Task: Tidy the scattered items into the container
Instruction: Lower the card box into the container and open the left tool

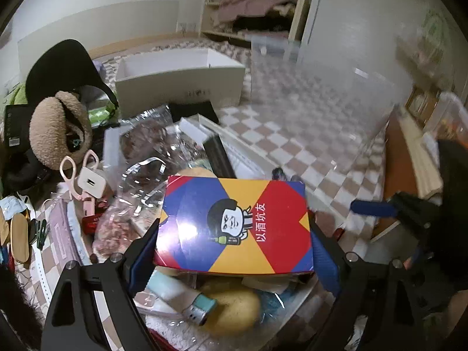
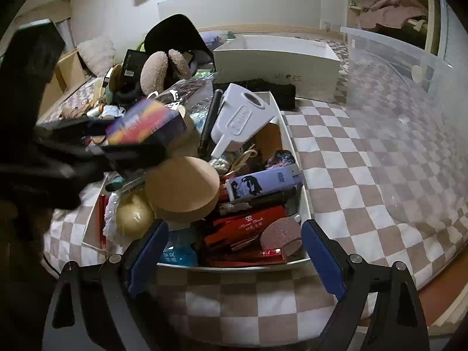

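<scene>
My left gripper [image 1: 234,251] is shut on a colourful card box [image 1: 234,222] with a cartoon face, held above the full white container [image 2: 295,149]. The same box [image 2: 146,122] and left gripper [image 2: 122,149] show blurred at the left of the right wrist view. My right gripper [image 2: 234,251] is open and empty at the container's near rim. The container holds a tan round box [image 2: 181,187], a yellow ball [image 2: 134,216], a red box [image 2: 248,225], a lilac case [image 2: 263,182] and a white jug-like item [image 2: 239,120].
Scattered items lie left of the container: pink scissors [image 1: 79,175], a white charger [image 1: 92,184], a beige plush [image 1: 58,128], a black cap [image 1: 64,67]. A white shoebox [image 2: 278,64] stands behind. A clear plastic bin [image 2: 409,117] lies at the right on the checkered cover [image 2: 336,175].
</scene>
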{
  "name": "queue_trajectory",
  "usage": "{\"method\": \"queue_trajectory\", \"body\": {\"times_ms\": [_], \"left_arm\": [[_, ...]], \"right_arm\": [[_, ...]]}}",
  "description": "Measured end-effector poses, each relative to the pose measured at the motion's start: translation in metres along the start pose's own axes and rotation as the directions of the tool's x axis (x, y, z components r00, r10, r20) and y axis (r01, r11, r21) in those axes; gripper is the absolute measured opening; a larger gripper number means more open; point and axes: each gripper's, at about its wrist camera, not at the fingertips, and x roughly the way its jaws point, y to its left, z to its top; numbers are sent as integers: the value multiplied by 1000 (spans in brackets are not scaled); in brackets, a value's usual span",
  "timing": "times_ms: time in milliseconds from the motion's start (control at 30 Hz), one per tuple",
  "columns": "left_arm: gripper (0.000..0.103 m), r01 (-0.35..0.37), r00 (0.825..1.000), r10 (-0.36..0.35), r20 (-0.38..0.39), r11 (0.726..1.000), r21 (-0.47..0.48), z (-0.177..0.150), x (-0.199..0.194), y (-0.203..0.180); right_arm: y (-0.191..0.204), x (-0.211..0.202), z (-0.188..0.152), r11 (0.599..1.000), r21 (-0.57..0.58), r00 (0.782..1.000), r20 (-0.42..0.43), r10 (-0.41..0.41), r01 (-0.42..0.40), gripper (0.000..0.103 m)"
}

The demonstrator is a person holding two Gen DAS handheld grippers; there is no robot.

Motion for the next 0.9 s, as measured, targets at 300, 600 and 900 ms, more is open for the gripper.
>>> {"method": "queue_trajectory", "body": {"times_ms": [300,600,900], "left_arm": [[91,-27,1000,27,14,999,21,3,5,-6],[101,-31,997,29,72,999,19,11,-6,-7],[102,-18,996,20,92,1000,-14,9,-22,1]], "right_arm": [[-5,2,-2,1000,15,1000,2,7,-7,92],[-5,3,-3,1000,14,1000,-4,0,0,92],[2,-6,-1,1000,7,999,28,-23,23,92]]}}
